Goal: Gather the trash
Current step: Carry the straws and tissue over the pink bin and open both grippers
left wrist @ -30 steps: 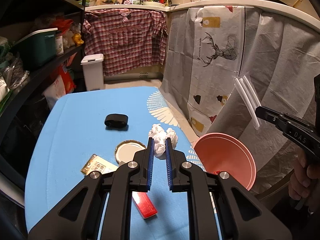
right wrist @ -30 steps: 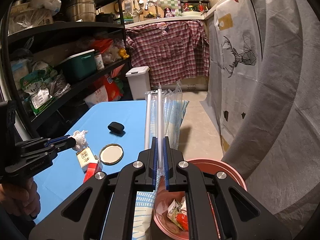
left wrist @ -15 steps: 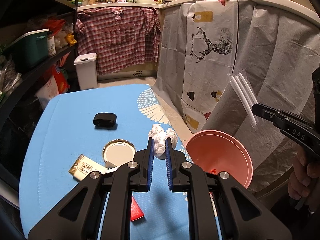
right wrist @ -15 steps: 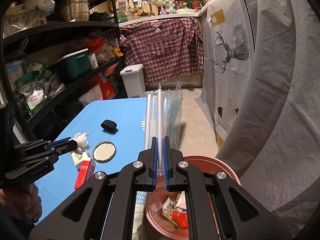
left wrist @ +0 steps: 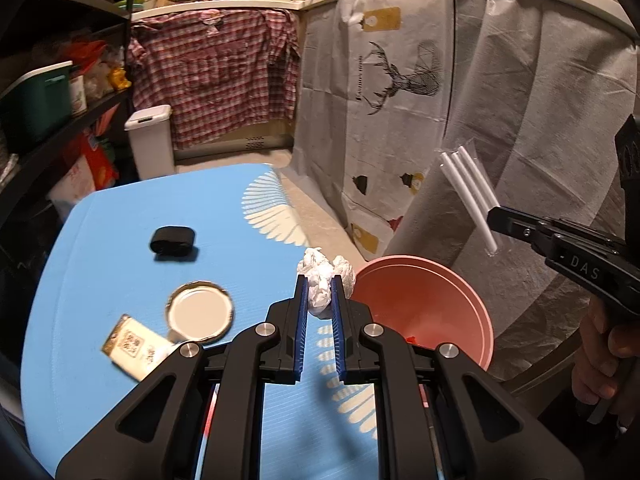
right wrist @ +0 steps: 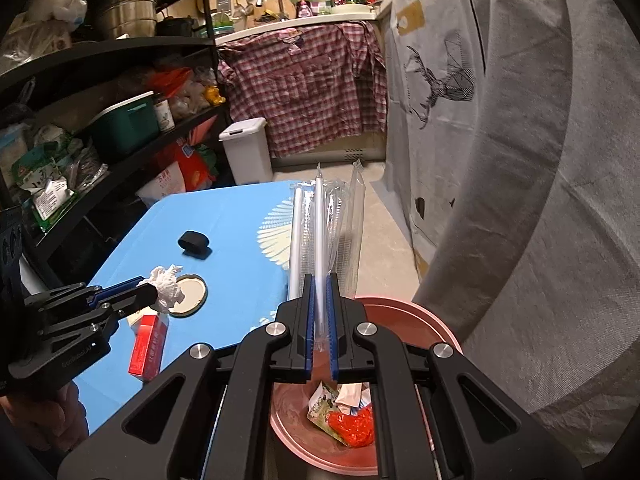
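Observation:
My left gripper [left wrist: 319, 285] is shut on a crumpled white tissue [left wrist: 324, 280] and holds it above the blue table [left wrist: 120, 240], near the rim of the pink bin [left wrist: 452, 320]. It also shows in the right wrist view [right wrist: 154, 293] with the tissue [right wrist: 167, 286]. My right gripper [right wrist: 320, 280] is shut on a clear packet of white straws [right wrist: 320, 224] and holds it upright over the pink bin [right wrist: 400, 308], which holds wrappers. The straws [left wrist: 468, 192] show in the left wrist view too.
On the table lie a round jar lid [left wrist: 199, 315], a black case [left wrist: 173, 239], a small carton [left wrist: 134, 346] and a red box [right wrist: 147, 346]. Black shelves [right wrist: 120, 128] stand left. A white pedal bin [right wrist: 245, 150] and a grey curtain [right wrist: 540, 200] stand beyond.
My left gripper has carried the tissue to the right, closer to the pink bin. My right gripper has moved the straws over the bin.

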Demonstrator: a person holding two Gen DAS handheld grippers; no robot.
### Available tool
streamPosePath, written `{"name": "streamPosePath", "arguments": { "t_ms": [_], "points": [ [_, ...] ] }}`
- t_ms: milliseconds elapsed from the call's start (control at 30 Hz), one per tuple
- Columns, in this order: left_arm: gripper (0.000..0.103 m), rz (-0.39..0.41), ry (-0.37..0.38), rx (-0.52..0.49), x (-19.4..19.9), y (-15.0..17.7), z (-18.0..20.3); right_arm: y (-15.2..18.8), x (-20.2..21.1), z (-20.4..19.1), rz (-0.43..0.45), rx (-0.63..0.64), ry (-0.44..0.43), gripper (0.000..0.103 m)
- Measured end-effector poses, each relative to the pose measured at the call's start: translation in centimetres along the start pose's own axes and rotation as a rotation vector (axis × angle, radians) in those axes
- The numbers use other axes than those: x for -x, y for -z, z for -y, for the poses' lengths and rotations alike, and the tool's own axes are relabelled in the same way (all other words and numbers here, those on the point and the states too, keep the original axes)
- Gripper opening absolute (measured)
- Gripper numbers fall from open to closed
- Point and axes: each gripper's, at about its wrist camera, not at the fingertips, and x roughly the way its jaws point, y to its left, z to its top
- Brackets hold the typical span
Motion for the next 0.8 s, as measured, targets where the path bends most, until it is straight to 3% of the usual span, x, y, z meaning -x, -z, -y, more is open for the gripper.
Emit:
{"name": "streamPosePath", "arguments": {
  "t_ms": [800],
  "points": [
    [0.012, -0.056, 0.102, -0.025, -5.5, -0.5, 4.4, 0.6, -1.2, 2.7, -0.070, -0.061, 0.044, 0.006]
  ]
}}
